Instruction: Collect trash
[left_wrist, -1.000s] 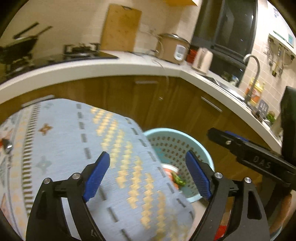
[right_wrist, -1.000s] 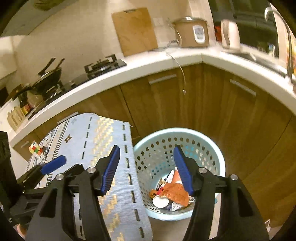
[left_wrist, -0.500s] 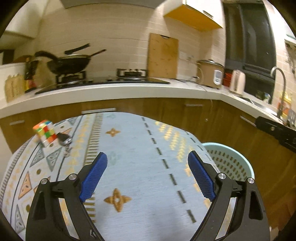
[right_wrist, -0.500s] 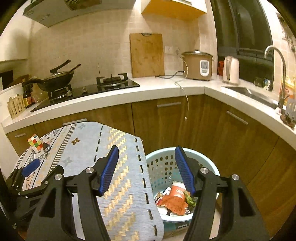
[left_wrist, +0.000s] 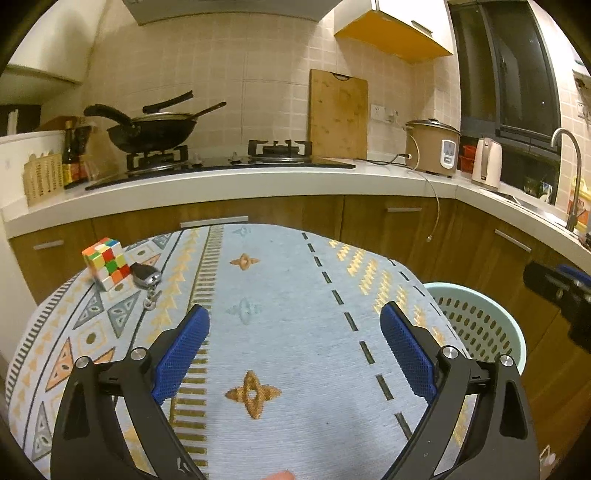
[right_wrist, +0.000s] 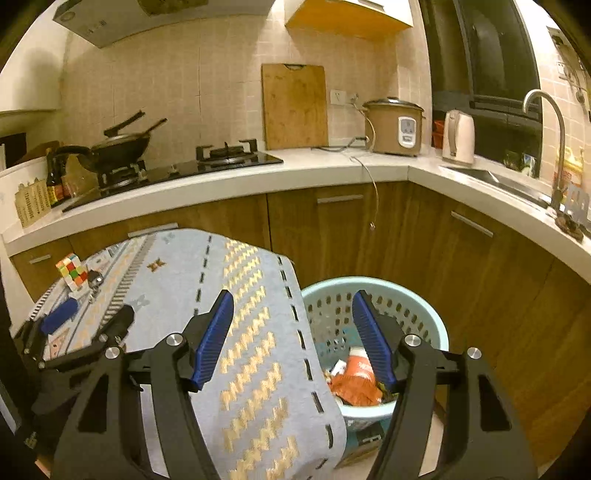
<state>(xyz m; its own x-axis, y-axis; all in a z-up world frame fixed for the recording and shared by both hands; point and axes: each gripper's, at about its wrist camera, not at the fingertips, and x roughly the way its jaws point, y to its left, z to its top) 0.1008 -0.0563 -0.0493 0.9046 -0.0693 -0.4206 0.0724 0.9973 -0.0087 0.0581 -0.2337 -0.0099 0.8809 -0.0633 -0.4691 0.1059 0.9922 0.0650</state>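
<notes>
A pale blue perforated basket (right_wrist: 421, 314) stands on the floor right of the table; it also shows in the left wrist view (left_wrist: 480, 325). It holds trash: an orange wrapper (right_wrist: 354, 387) and other scraps. My right gripper (right_wrist: 291, 332) is open and empty, above the table's right edge and the basket. My left gripper (left_wrist: 293, 350) is open and empty over the patterned tablecloth (left_wrist: 277, 295). The left gripper also shows in the right wrist view (right_wrist: 88, 317), and the right gripper at the right edge of the left wrist view (left_wrist: 557, 291).
A Rubik's cube (left_wrist: 105, 262) and a car key (left_wrist: 146, 277) lie at the table's far left. Wooden cabinets and a white counter (left_wrist: 258, 184) run behind, with a wok (left_wrist: 147, 127), cutting board (left_wrist: 338, 114), rice cooker (left_wrist: 434, 147), kettle (left_wrist: 487, 162) and a faucet (right_wrist: 550, 122).
Both grippers have risen and levelled. The left gripper has swung left from the basket to over the table. Both stay open and empty.
</notes>
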